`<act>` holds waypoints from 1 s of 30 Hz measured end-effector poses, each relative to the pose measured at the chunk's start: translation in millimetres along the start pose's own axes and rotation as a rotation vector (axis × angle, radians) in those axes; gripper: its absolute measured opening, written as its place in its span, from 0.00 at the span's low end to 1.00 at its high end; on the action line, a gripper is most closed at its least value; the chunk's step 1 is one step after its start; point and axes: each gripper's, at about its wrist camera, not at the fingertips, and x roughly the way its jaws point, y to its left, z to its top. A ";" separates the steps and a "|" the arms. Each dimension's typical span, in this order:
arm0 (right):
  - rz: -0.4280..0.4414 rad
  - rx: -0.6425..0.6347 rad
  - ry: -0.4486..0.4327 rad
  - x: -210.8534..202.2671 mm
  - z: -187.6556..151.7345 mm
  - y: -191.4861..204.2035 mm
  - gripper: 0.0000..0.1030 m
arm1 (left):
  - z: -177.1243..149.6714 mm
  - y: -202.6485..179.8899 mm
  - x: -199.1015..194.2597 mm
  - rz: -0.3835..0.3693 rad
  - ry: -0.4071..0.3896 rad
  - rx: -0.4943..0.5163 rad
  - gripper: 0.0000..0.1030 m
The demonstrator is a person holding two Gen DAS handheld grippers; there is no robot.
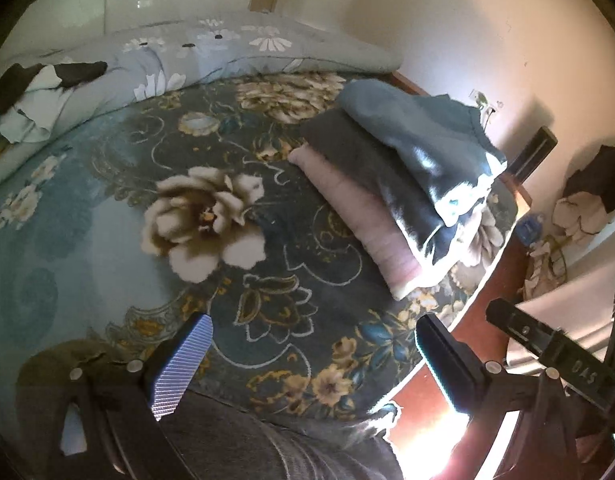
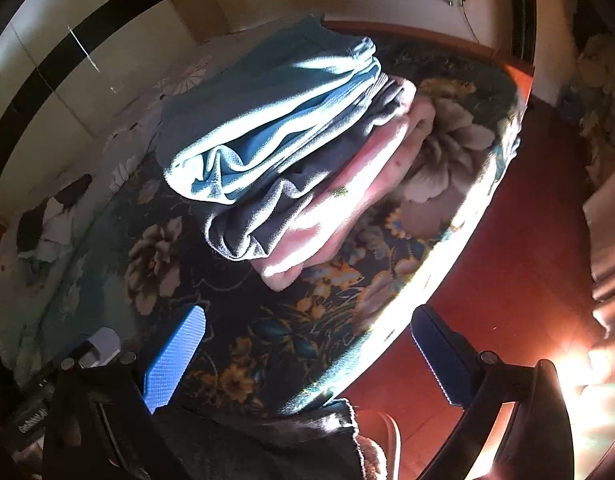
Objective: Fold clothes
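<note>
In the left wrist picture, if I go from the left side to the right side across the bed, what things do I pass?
Dark and pale crumpled clothes → big cream flower on the blanket → stack of folded clothes → red wooden bed edge → other gripper's finger.

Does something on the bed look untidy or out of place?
Mostly tidy. The teal garment atop the folded stack sits askew, overhanging it. Crumpled clothes lie unfolded beside the quilt.
</note>
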 end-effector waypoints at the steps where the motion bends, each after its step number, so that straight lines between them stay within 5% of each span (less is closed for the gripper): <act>1: -0.007 -0.008 -0.006 -1.7 -1.1 1.8 1.00 | 0.2 -0.3 -1.9 0.013 -0.003 0.005 1.00; 9: -0.044 -0.045 -0.034 -12.0 -7.8 13.5 1.00 | -1.7 1.3 -11.8 0.071 -0.028 0.006 1.00; 30: -0.061 -0.054 -0.025 -13.2 -13.3 27.2 1.00 | -3.7 1.7 -9.0 0.063 0.009 0.029 1.00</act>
